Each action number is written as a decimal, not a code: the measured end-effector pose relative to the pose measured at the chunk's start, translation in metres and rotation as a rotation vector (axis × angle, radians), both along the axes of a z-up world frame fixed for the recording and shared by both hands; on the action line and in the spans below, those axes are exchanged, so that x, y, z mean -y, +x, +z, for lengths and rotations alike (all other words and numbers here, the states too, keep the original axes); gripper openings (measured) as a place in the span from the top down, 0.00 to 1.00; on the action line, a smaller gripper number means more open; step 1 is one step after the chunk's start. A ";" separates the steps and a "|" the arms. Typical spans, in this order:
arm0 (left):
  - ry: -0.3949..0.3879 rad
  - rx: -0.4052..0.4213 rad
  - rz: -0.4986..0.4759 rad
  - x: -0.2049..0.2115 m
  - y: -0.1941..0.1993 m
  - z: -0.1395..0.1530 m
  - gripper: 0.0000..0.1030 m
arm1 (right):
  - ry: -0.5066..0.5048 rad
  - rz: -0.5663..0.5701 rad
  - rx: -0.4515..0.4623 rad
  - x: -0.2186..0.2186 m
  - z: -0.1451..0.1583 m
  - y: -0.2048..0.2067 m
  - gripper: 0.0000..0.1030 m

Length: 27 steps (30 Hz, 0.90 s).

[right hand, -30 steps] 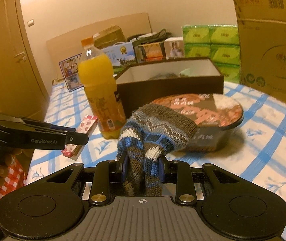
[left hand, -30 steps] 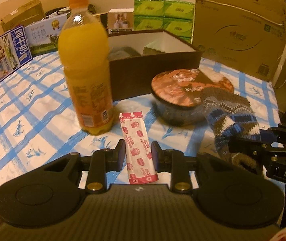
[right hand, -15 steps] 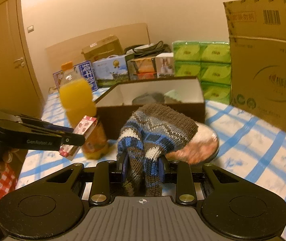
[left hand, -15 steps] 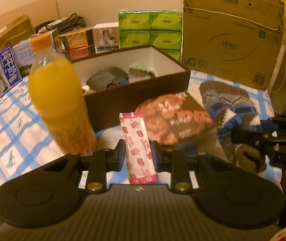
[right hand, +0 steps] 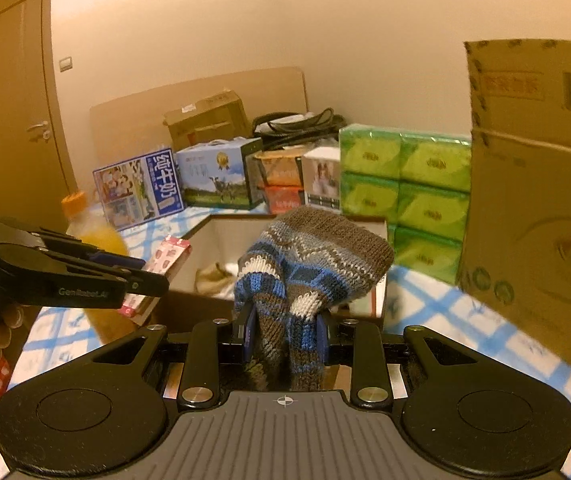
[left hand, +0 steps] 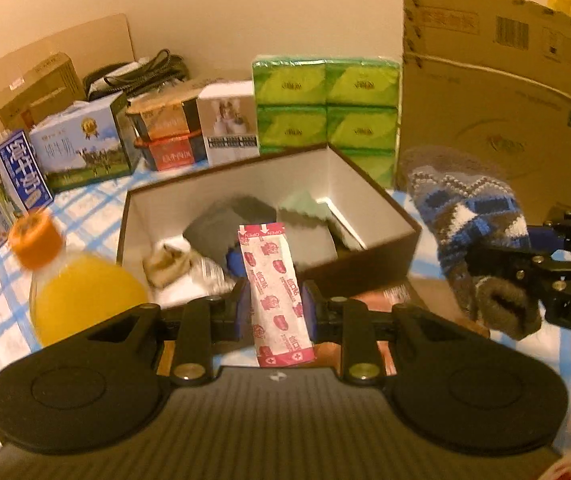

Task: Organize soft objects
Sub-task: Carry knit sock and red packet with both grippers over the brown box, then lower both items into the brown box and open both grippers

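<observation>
My left gripper point(left hand: 273, 304) is shut on a red-and-white bandage packet point(left hand: 275, 292) and holds it in the air at the near edge of the open brown box point(left hand: 369, 264). The box holds a grey cloth point(left hand: 229, 220), a pale green cloth point(left hand: 305, 208) and a beige sock point(left hand: 165, 264). My right gripper point(right hand: 285, 336) is shut on a blue, grey and white knitted sock point(right hand: 309, 260), held in the air just right of the box. The packet point(right hand: 165, 260) and the sock point(left hand: 465, 216) also show in the other views.
An orange juice bottle point(left hand: 73, 288) stands left of the box. Behind the box stand green tissue packs point(left hand: 325, 108), milk cartons point(left hand: 81, 148) and small boxes. A big cardboard carton point(left hand: 497, 100) stands at the right. The table has a blue checked cloth point(right hand: 465, 320).
Both grippers have risen and moved forward towards the box with their loads. The noodle bowl has dropped out of sight beneath them, and the inside of the box has come into view.
</observation>
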State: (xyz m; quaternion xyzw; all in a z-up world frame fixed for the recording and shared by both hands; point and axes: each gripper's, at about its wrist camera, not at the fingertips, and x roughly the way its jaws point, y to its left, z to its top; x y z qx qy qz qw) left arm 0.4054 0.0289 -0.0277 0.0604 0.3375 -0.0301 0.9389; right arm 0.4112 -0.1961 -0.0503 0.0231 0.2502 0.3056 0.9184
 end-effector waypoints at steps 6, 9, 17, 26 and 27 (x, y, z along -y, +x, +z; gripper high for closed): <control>0.001 0.013 0.030 0.007 0.038 0.010 0.76 | 0.010 0.019 -0.003 -0.008 0.004 0.046 0.71; 0.003 0.008 0.047 0.008 0.056 0.011 0.76 | 0.022 0.020 -0.010 -0.009 0.003 0.066 0.71; 0.008 -0.012 0.093 0.011 0.093 0.002 0.76 | 0.029 0.011 -0.026 -0.011 -0.008 0.105 0.71; 0.009 -0.049 0.152 0.006 0.125 -0.016 0.75 | 0.038 0.015 -0.032 -0.021 -0.022 0.139 0.71; 0.010 -0.052 0.160 0.005 0.128 -0.018 0.75 | 0.040 0.017 -0.035 -0.023 -0.024 0.143 0.71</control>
